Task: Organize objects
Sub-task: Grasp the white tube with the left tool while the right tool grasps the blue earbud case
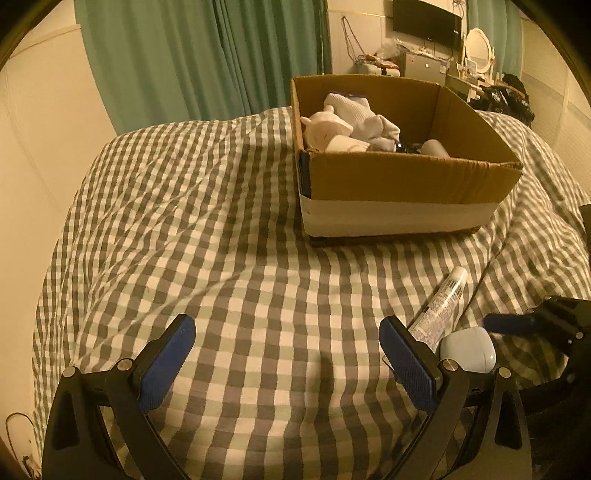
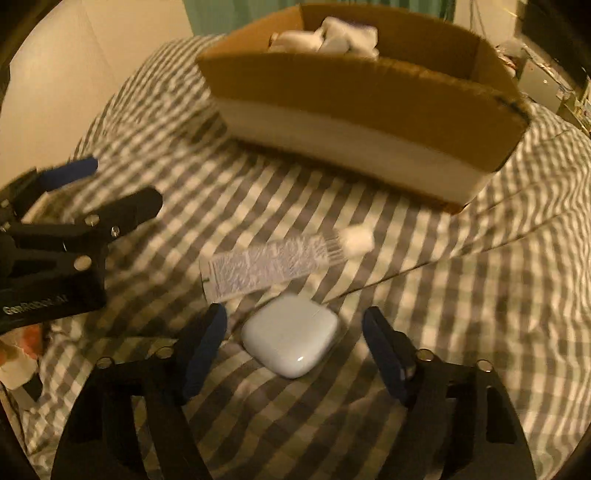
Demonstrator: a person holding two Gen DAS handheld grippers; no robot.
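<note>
A small rounded white case (image 2: 290, 335) lies on the checked bedspread, between the open jaws of my right gripper (image 2: 295, 341), which does not touch it. A white printed tube (image 2: 275, 264) lies just beyond the case. Both also show in the left wrist view: the case (image 1: 467, 349) and the tube (image 1: 441, 308), right of my left gripper (image 1: 288, 349). My left gripper is open and empty over bare bedspread. An open cardboard box (image 1: 399, 173) stands further back on the bed and holds white socks and a white plush toy (image 1: 327, 129).
The bed (image 1: 184, 221) has a grey-and-white checked cover. Green curtains (image 1: 192, 55) hang behind it, and a cluttered desk with a monitor (image 1: 426, 18) is at the back right. The box also shows in the right wrist view (image 2: 354, 110). The left gripper shows there too (image 2: 85, 218).
</note>
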